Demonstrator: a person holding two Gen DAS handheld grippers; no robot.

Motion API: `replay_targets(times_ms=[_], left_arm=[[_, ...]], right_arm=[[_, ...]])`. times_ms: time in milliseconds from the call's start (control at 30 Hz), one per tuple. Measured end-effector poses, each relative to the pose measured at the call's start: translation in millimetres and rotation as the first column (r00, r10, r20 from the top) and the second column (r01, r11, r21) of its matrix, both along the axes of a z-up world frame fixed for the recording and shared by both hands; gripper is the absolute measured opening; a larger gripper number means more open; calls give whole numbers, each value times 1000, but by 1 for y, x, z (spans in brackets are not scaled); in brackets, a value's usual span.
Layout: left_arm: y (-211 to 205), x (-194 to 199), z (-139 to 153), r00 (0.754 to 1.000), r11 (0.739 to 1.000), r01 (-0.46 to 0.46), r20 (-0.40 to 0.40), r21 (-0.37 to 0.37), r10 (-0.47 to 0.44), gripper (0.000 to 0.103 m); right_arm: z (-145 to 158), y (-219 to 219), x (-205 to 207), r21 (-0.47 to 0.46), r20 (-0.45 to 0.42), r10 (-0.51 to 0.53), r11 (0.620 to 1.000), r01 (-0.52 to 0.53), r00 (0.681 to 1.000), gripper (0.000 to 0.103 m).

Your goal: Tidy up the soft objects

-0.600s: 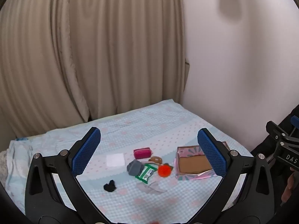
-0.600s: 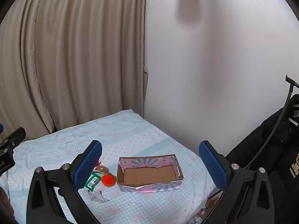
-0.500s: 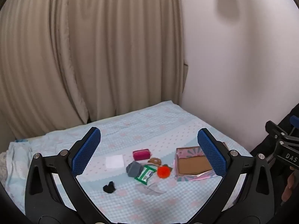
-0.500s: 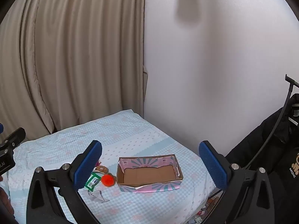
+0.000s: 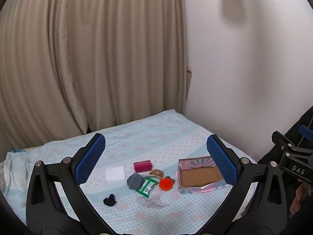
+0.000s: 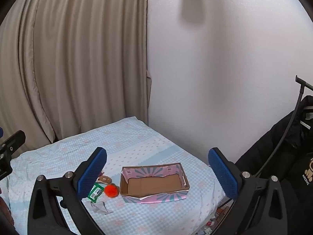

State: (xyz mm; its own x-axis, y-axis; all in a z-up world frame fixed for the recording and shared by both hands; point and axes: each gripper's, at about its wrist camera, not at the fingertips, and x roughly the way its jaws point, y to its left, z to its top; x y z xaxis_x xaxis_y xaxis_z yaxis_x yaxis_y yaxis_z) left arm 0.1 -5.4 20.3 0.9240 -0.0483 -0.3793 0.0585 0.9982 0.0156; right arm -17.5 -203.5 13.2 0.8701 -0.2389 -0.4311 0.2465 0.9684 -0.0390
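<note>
Both tools hover above the near edge of a bed [image 5: 137, 137]. The left hand-held gripper [image 5: 156, 160] and the right hand-held gripper [image 6: 157, 166] stand with jaws fully spread and nothing between them. The soft objects lie in a loose cluster near the middle of the bed: a magenta pouch [image 5: 142, 166], a white folded cloth [image 5: 115, 173], a grey bundle [image 5: 135, 181], a green packet [image 5: 147, 185], an orange pom-pom [image 5: 165, 184], a brown plush piece [image 5: 157, 172] and a small black item [image 5: 110, 202]. An open cardboard box [image 6: 154, 184], empty, sits just right of the cluster.

The step in hand appears to be the first approach. A low, centred descent over one item, probably the pom-pom nearest the box, would avoid dragging its neighbours.

The bed carries a pale blue checked sheet [image 6: 137, 141]. A beige curtain [image 5: 88, 58] hangs behind, a white wall [image 6: 225, 68] stands at right, and a dark jacket [image 6: 289, 146] hangs at far right.
</note>
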Motion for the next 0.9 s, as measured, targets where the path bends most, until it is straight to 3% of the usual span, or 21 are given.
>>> replay_targets(times_ms=[900], left_arm=[[-8,7,0,1000,1000,11,7,10,-11,103]], right_arm=[[5,2,10,2,6,-21,1000,21,1000,103]])
